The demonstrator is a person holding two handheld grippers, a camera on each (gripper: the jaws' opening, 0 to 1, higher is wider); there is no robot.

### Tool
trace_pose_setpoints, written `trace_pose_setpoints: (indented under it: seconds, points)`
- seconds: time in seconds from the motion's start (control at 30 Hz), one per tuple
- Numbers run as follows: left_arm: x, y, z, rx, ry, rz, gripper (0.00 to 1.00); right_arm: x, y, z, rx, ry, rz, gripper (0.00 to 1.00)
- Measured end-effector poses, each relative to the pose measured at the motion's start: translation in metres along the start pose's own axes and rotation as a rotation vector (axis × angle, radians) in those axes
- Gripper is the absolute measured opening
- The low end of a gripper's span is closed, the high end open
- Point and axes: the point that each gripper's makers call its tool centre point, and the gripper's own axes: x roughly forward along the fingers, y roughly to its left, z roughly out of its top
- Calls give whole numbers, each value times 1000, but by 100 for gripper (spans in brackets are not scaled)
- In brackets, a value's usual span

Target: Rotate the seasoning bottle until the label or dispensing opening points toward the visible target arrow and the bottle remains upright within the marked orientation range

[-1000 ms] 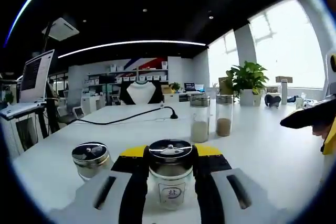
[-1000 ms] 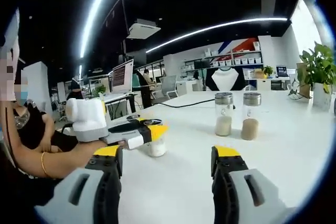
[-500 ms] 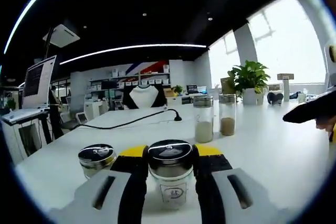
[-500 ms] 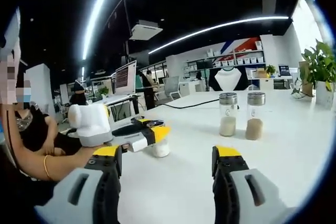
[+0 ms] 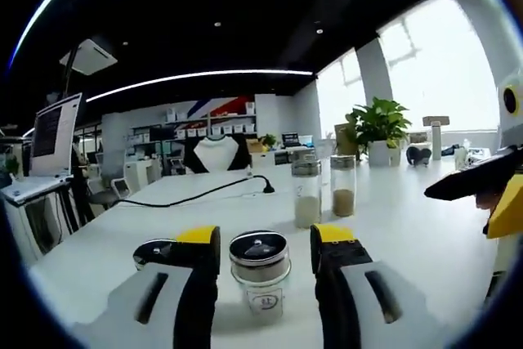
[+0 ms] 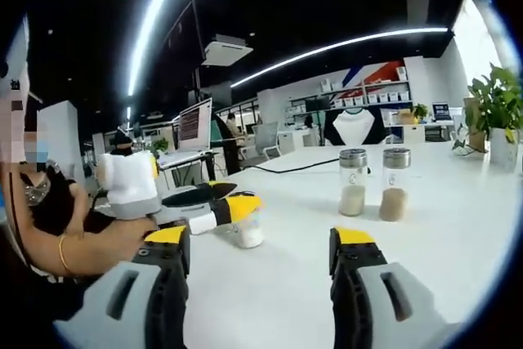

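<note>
A short glass seasoning bottle point(image 5: 263, 292) with a shiny metal lid and a small label facing me stands upright on the white table point(image 5: 409, 239). My left gripper point(image 5: 265, 239) is open, its yellow-tipped jaws either side of the bottle with a gap on each side. In the right gripper view the left gripper point(image 6: 214, 206) reaches in from the left around that same bottle point(image 6: 248, 233). My right gripper point(image 6: 260, 243) is open over bare table with nothing between its jaws, and its dark and yellow end point(image 5: 482, 190) shows at the right edge of the left gripper view.
A second short bottle point(image 5: 155, 251) sits half hidden behind the left jaw. Two tall bottles point(image 5: 307, 194) point(image 5: 343, 190) stand mid-table beside a black cable point(image 5: 204, 194). A potted plant point(image 5: 380, 124) is at the far right. A person's arm point(image 6: 82, 243) is at the left.
My left gripper's jaws have spread apart and let go of the short bottle, which stays upright. The right gripper has barely moved.
</note>
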Motion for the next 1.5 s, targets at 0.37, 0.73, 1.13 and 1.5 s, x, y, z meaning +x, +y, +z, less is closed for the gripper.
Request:
trace_pose_setpoints:
  seconds: [0.37, 0.73, 1.13, 1.5]
  points:
    - [-41, -2, 21, 23, -3, -35, 64, 5, -15, 24, -11, -57, -72, 67]
    - [-65, 6, 21, -17, 9, -47, 63, 7, -24, 36, -22, -111, -71, 59]
    - [-87, 14, 45, 12, -53, -42, 74, 32, -50, 35, -74, -68, -96, 54]
    - [-78, -13, 30, 0, 0, -220, 93, 55, -78, 25, -65, -14, -154, 54]
